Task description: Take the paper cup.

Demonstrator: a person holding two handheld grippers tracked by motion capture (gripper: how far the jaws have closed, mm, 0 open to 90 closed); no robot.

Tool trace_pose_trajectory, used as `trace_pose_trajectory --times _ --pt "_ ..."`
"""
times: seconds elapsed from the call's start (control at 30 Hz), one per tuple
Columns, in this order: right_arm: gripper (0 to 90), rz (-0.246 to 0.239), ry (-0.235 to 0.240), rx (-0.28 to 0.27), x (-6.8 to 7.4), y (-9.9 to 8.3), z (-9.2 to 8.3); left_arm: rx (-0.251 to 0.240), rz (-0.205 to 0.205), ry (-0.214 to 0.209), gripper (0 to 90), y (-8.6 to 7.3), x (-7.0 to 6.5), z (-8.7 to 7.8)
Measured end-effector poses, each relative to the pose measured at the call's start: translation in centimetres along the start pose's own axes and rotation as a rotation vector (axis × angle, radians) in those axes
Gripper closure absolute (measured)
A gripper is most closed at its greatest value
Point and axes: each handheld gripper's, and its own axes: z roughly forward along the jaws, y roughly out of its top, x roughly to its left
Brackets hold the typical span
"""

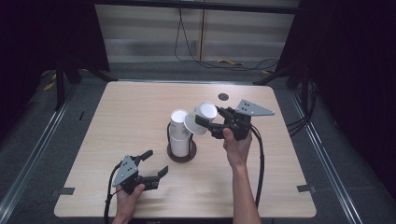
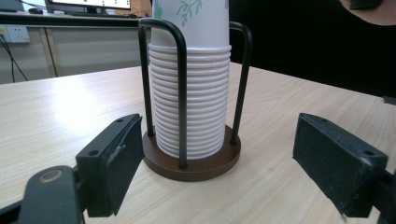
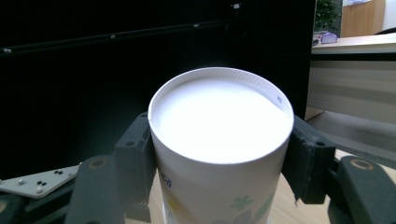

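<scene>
The right hand-held gripper (image 1: pixel 204 122) has its jaws closed on the wall of a single paper cup (image 1: pixel 201 117), which it holds tilted in the air just at three o'clock of the cup stack (image 1: pixel 179 133); in the right gripper view the black pads press on either side of the cup (image 3: pixel 219 144) a little below its flat white bottom, which faces the camera. The cup is thin white paper with a faint green leaf print, so I judge it very light, easily crushed or ovalled under a firm squeeze, and fairly smooth against the pads; the stiffest place to grip is probably near the bottom disc, roughly where the pads sit now. The stack is a tight column of nested cups whose rolled rims form neat ridges, standing upright in a cup holder (image 2: pixel 191 161) with a round dark-brown base and thin black wire hoops, near the centre of the pale wood-grain tabletop (image 1: pixel 126 112). The left hand-held gripper (image 1: pixel 156 163) rests low at seven o'clock of the holder, its jaws wide apart with nothing between them, pointed at the holder's base.
</scene>
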Motion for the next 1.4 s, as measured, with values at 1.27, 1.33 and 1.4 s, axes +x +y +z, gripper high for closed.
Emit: trace_pose_trajectory --times 1.27,1.33,1.4 --pt "36.0 -0.003 0.083 0.098 3.2 -5.8 -2.3 0.012 -0.004 -0.189 18.1 2.1 -1.2 1.1" --pt "35.9 0.006 0.089 0.105 3.2 -6.2 -2.2 0.011 0.000 -0.195 18.0 2.1 -1.3 1.2" --pt "35.9 0.005 0.092 0.106 3.2 -6.6 -2.2 0.013 0.015 -0.194 18.5 2.3 -1.3 1.2"
